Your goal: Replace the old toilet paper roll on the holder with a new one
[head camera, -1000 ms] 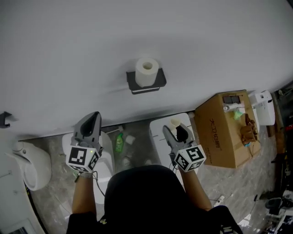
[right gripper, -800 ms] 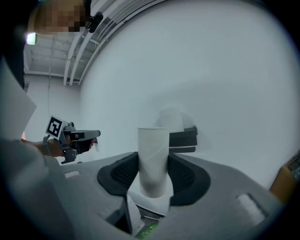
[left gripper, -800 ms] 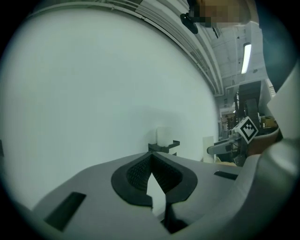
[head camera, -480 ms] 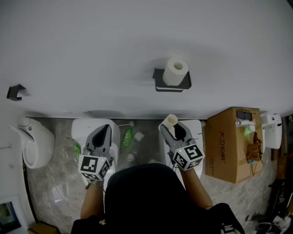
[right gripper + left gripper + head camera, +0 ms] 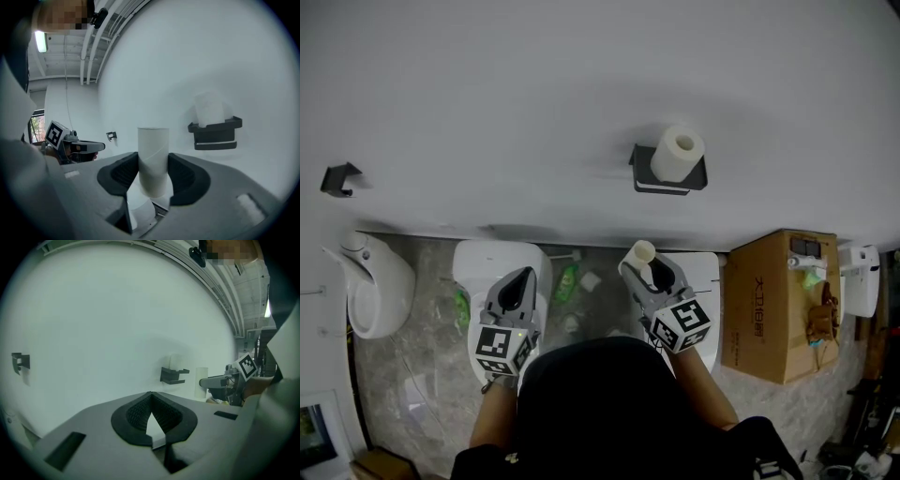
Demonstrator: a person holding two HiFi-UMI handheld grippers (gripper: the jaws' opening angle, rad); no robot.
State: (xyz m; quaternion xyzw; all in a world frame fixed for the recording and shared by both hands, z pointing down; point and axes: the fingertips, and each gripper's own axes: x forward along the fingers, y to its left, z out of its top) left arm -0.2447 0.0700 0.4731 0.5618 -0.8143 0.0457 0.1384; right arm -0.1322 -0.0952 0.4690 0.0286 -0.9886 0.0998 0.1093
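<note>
L gripper (image 5: pixel 522 278) jaws shut, empty, R gripper (image 5: pixel 649 270) clamped on 1 bare cardboard tube (image 5: pixel 639 253), upright, its lower end hidden betw. jaws, 1 white paper roll (image 5: pixel 678 155) sitting on black wall holder (image 5: pixel 667 180), 2 white toilets (image 5: pixel 475 265) partly hidden behind grippers, person's head (image 5: pixel 600 403) covering btm centre.

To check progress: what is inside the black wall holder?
A white paper roll stands inside the black holder. The holder's front wall covers the roll's lower end, so what it rests on cannot be seen.
</note>
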